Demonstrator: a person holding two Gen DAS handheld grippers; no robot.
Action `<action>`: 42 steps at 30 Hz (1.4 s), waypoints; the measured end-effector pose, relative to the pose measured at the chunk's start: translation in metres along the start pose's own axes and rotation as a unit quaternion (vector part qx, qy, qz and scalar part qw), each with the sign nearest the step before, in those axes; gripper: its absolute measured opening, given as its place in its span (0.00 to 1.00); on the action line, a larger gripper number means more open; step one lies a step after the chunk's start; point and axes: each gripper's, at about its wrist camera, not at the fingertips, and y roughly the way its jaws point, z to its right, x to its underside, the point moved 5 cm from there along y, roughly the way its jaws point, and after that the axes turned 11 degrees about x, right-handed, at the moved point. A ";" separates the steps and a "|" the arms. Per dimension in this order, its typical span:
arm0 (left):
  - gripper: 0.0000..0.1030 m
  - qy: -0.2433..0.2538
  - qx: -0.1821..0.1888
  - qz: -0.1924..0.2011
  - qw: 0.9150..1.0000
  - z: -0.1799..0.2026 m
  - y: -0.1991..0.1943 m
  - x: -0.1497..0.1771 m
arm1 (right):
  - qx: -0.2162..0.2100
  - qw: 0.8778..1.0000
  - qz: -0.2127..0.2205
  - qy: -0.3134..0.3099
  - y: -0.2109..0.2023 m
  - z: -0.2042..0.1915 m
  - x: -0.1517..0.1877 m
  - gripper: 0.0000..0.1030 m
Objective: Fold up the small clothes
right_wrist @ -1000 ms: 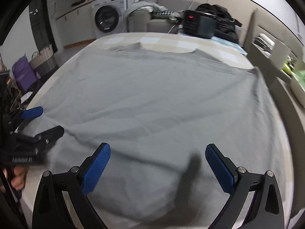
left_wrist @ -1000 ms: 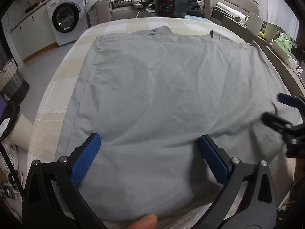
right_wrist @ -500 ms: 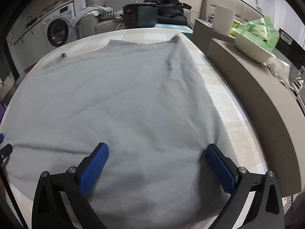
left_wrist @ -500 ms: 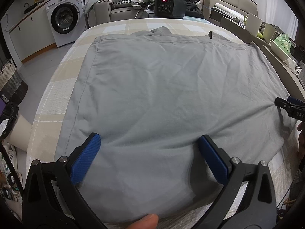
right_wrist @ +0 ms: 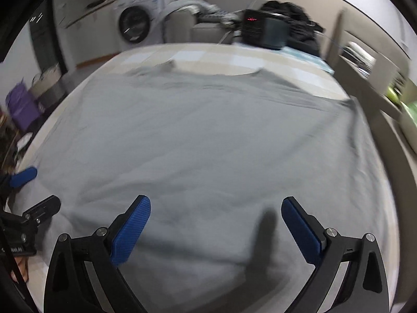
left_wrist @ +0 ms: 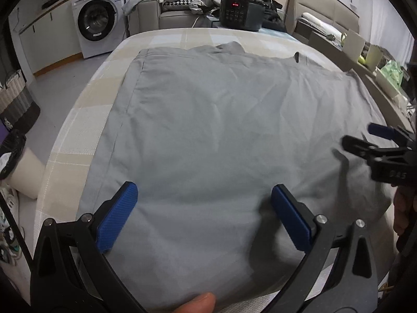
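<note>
A large grey garment (left_wrist: 221, 130) lies spread flat over the checked table (left_wrist: 86, 109); it also fills the right wrist view (right_wrist: 208, 143). My left gripper (left_wrist: 204, 195) is open and empty, hovering over the garment's near hem. My right gripper (right_wrist: 216, 208) is open and empty over the garment's near right part. It also shows at the right edge of the left wrist view (left_wrist: 362, 137). The left gripper shows at the left edge of the right wrist view (right_wrist: 36, 187).
A washing machine (left_wrist: 97, 23) stands at the back left. A dark appliance with red digits (left_wrist: 241, 13) and a sofa with clothes (left_wrist: 166, 10) are behind the table. A shelf with cups and a green bag (left_wrist: 375, 62) runs along the right. Baskets (left_wrist: 15, 104) stand on the floor at left.
My right gripper swung back left from the garment's right edge and faces across the garment again. My left gripper stayed in place.
</note>
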 end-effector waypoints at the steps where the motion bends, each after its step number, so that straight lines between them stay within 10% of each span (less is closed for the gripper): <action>1: 0.99 0.000 -0.001 0.000 1.000 0.000 0.000 0.000 | 0.002 1.000 -0.009 -0.011 0.006 -0.004 0.000 0.99; 11: 0.99 0.005 -0.004 -0.004 1.000 0.002 0.002 0.000 | 0.081 0.991 -0.033 0.101 0.007 0.113 0.045 1.00; 20: 0.99 -0.009 0.028 -0.008 1.000 -0.001 -0.008 -0.001 | 0.068 0.989 -0.017 0.130 -0.028 0.123 0.076 1.00; 27: 0.99 -0.113 0.041 0.052 0.991 -0.058 -0.065 -0.011 | 0.000 0.997 0.015 0.071 -0.068 0.049 0.082 1.00; 42: 0.99 -0.164 0.005 0.078 0.983 -0.105 -0.092 -0.008 | -0.135 0.982 0.064 -0.113 -0.114 -0.168 0.067 1.00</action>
